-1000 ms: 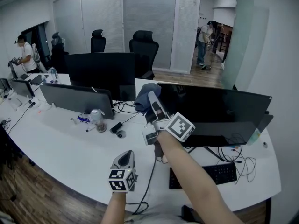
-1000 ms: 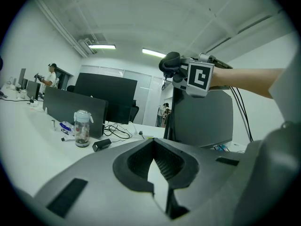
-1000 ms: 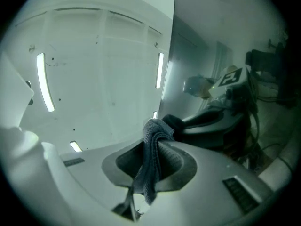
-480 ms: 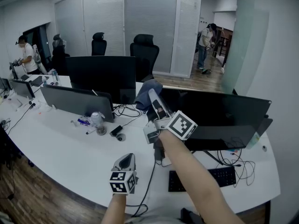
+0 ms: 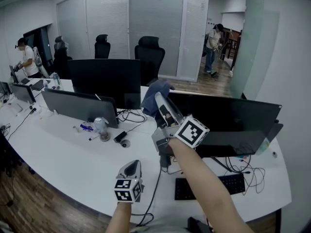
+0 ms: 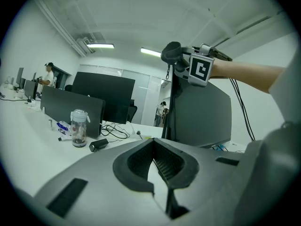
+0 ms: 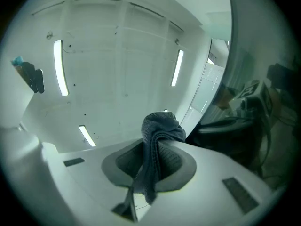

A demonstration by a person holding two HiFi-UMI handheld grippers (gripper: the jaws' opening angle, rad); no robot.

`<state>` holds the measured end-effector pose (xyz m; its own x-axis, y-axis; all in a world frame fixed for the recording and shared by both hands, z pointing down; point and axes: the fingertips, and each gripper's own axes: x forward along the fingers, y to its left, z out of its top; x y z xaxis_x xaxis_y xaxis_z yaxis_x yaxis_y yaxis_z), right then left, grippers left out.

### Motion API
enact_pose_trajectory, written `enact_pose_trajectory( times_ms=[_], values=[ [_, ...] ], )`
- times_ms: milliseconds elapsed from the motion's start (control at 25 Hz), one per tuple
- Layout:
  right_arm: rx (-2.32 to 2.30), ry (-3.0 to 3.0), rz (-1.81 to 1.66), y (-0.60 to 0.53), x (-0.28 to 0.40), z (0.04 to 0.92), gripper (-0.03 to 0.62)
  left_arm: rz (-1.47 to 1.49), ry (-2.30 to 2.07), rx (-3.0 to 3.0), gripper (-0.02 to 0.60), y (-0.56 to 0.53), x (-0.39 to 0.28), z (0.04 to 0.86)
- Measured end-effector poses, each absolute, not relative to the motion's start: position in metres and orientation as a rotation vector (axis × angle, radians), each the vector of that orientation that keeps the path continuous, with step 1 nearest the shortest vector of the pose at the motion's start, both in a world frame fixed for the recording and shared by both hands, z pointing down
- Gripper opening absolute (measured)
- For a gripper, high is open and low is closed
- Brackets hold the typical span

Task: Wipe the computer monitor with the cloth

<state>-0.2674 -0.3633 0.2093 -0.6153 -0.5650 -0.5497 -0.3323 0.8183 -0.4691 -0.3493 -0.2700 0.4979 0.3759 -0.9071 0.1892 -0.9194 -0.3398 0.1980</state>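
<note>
**Head view.** The right gripper [image 5: 163,104] is raised on an outstretched arm and is clamped on a dark cloth [image 5: 154,93]. The bunched cloth sits at the upper left corner of the near monitor [image 5: 228,116], where the top and left edges meet. Whether it presses on the screen cannot be told. The rest of the screen runs clear to the right. A second monitor [image 5: 104,77] stands just behind and to the left of the cloth. A keyboard [image 5: 214,181] and loose cables [image 5: 245,165] lie below the near monitor's lower edge. The left gripper [image 5: 130,166] hangs low near the front edge of the white surface [image 5: 63,152], well apart from the monitor, with bare surface to its left.

**Right gripper view.** The jaws pinch the cloth [image 7: 157,142], which rises in a fold above their tips and trails down between them.

**Left gripper view.** The jaws are together with nothing between them. A jar [image 6: 79,127] stands well ahead on the left.
</note>
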Motion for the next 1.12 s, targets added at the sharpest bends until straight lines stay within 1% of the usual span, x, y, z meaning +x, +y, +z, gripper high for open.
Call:
enact_pose_trajectory(
  times_ms=[520,760,1120],
  values=[
    [-0.701,2.436,-0.207,-0.329,-0.262,0.218,0.067,0.005,-1.601,2.391,0.008,-0.269,-0.339,0.488],
    [-0.749,2.567,-0.025,-0.305,-0.272,0.234,0.067,0.000,-1.601,2.410,0.008,-0.266,-0.334,0.485],
    [-0.847,2.642,0.102,-0.284,-0.270,0.266,0.069,-0.040,-1.597,2.455,0.008,-0.260,-0.326,0.476]
  ],
)
